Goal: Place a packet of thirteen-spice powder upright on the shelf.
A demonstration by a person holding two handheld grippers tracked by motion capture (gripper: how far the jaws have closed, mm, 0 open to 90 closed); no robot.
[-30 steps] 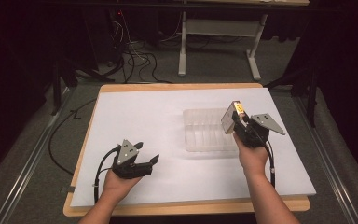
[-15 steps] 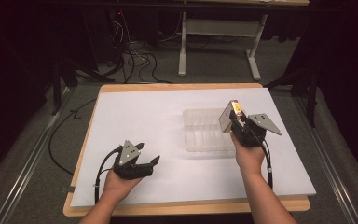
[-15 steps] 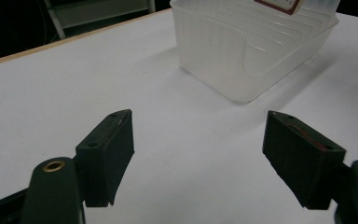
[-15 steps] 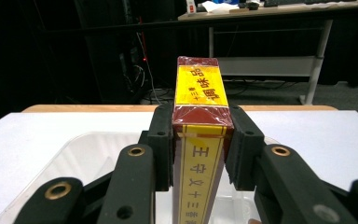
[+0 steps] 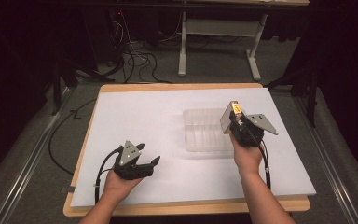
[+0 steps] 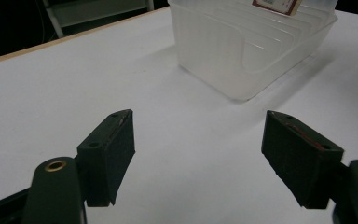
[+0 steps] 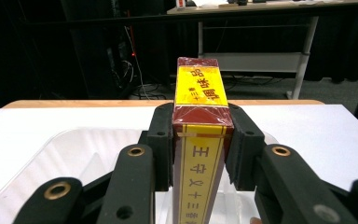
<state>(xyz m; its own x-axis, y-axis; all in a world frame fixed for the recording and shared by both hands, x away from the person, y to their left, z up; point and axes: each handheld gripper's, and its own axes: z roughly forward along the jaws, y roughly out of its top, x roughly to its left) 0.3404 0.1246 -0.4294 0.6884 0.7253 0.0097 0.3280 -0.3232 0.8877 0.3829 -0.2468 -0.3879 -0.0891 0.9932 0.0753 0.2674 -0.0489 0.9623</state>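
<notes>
Two grippers are at work, and only one carries something. The right gripper (image 7: 200, 140) has its jaws pressed on both narrow sides of a red and yellow box (image 7: 200, 116), which stands upright between them; in the high view the same right gripper (image 5: 238, 122) holds the box (image 5: 233, 112) above the right end of the clear plastic bin (image 5: 205, 128). The left gripper (image 6: 200, 154) has its jaws spread wide with nothing between them, and in the high view it (image 5: 142, 164) rests low over the white sheet (image 5: 135, 116), well apart from the bin.

I judge the step in hand is to put the box into the bin. To do it well, the box should be kept vertical and brought over one slot between the ribs (image 6: 279, 35) inside the bin, then lowered straight, without pushing on the thin wall. The bin looks light, so it may slide; the free left gripper could steady its near side. The jaws should let go only when the box sits on the bottom.
</notes>
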